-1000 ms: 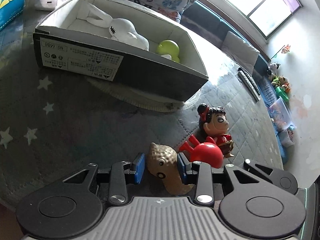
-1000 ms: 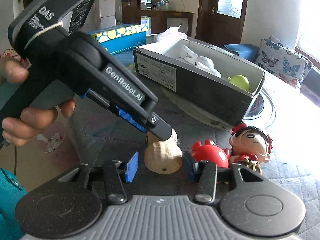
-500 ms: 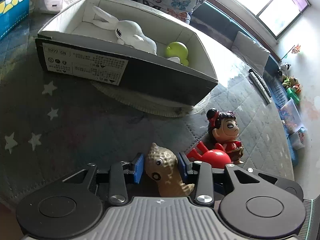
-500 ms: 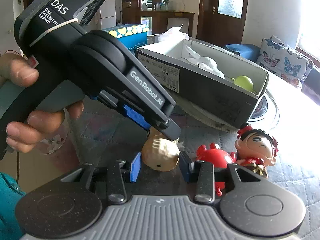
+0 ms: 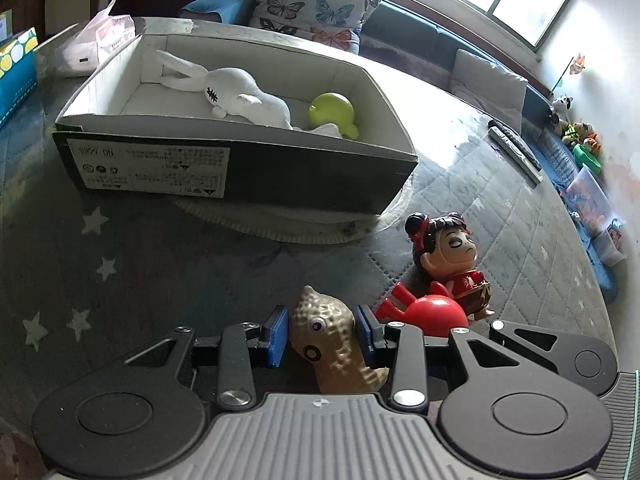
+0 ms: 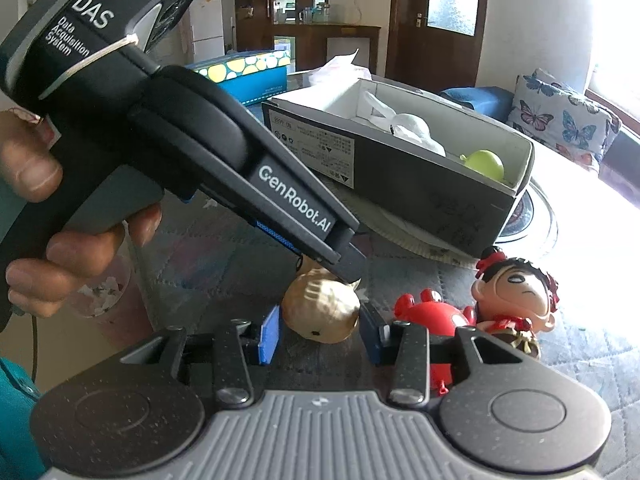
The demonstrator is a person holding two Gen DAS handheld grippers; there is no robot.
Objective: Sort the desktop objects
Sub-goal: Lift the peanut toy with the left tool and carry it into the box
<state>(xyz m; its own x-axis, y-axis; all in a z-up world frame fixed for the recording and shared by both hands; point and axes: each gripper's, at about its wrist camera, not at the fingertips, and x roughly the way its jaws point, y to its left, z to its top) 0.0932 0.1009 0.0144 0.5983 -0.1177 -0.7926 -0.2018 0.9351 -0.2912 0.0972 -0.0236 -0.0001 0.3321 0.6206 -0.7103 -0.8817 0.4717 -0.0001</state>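
Peanut toy (image 5: pixel 328 340) sits pinched between the blue pads of your left gripper (image 5: pixel 322 334), close against the camera.

Your right gripper (image 6: pixel 320 332) has its jaws apart on either side of that same peanut, not touching it and holding nothing. Just right of the peanut lies the red crab (image 5: pixel 432 314), touching the doll (image 5: pixel 452 256) that stands behind it on the quilted mat (image 5: pixel 500 216). Farther back, the open box (image 5: pixel 280 160) rests on a round plate (image 5: pixel 304 228) and holds a white rabbit (image 5: pixel 236 94) with a green toy (image 5: pixel 334 112) beside it. Beyond the box stand a tissue box (image 5: pixel 16 68) and a butterfly cushion (image 5: pixel 316 12).
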